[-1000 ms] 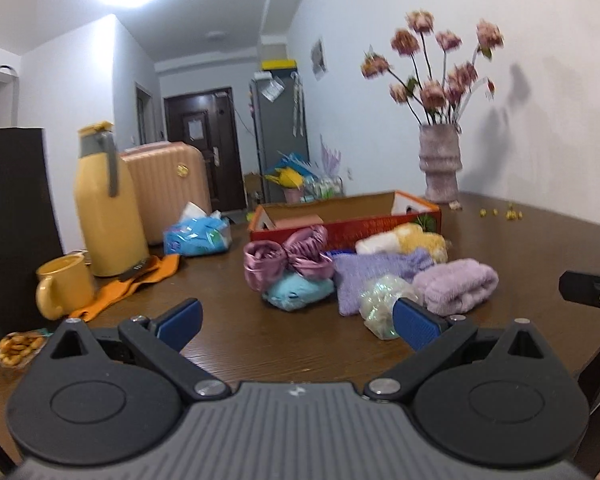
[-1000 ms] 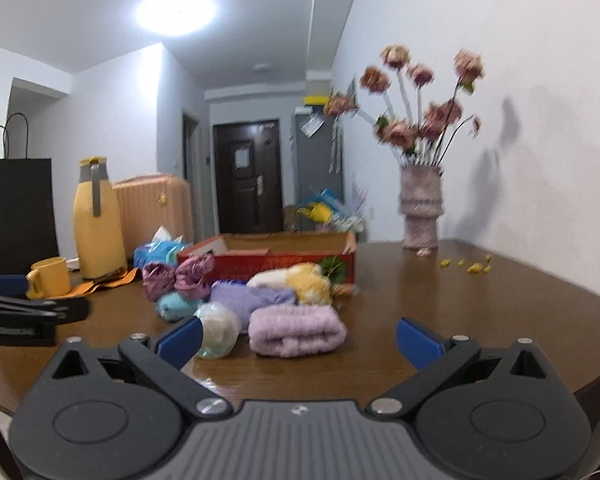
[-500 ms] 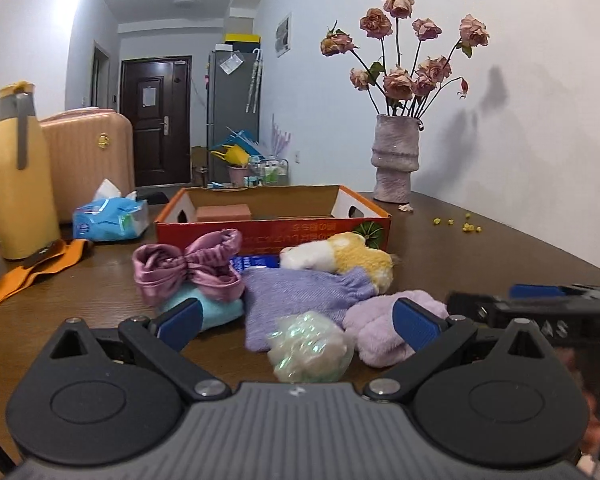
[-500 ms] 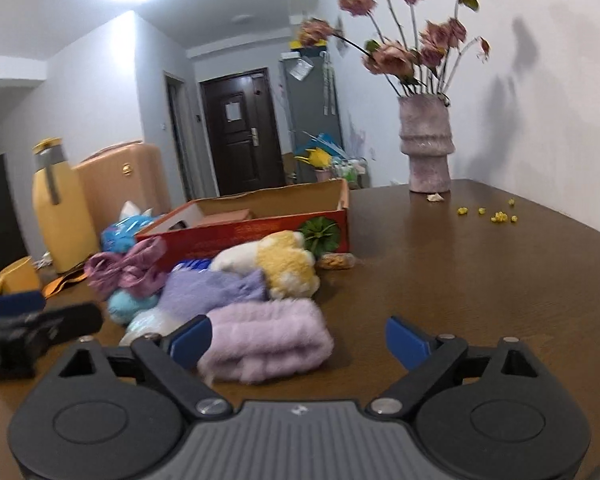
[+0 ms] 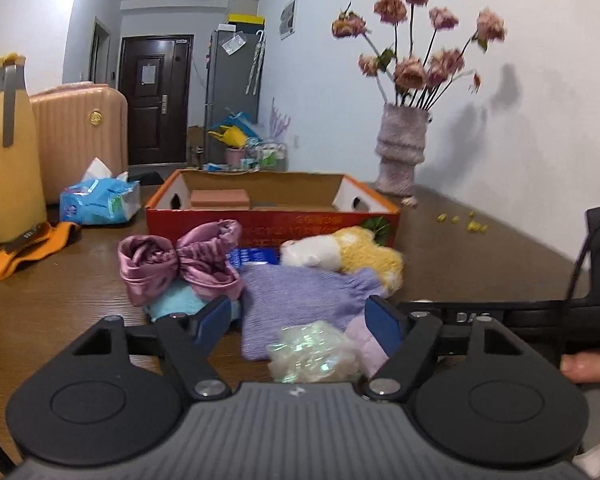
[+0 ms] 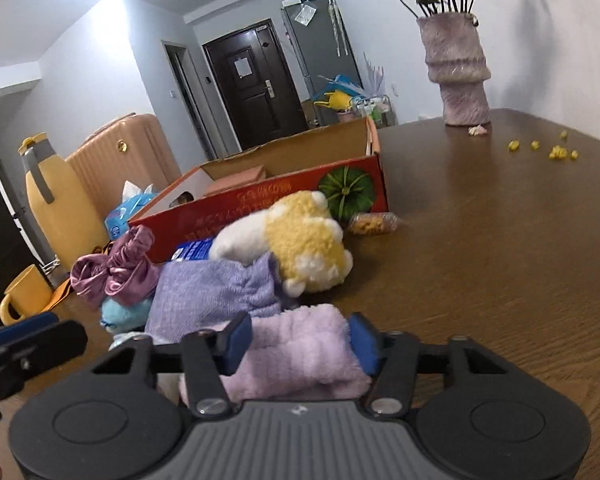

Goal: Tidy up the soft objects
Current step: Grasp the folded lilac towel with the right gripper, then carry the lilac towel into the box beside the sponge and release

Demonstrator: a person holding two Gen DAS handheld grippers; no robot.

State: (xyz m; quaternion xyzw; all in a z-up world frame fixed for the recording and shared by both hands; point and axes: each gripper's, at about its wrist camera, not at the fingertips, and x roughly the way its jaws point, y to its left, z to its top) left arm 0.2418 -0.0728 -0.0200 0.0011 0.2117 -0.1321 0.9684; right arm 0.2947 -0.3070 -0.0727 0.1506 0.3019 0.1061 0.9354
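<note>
An open red cardboard box (image 5: pixel 272 216) on the wooden table (image 6: pixel 500 240) holds a brown block (image 5: pixel 219 199). In front, the right gripper (image 6: pixel 300 342) pinches a pink fluffy towel (image 6: pixel 300 356); the left gripper (image 5: pixel 300 320) hovers half open, empty, over a shiny bundle (image 5: pixel 312 352).

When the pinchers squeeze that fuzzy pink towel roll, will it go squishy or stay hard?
Probably squishy: the fuzzy pink towel roll looks plush and bulges between the right gripper fingers. It likely weighs little and may flop or unroll when lifted, since it seems loosely folded.
</note>
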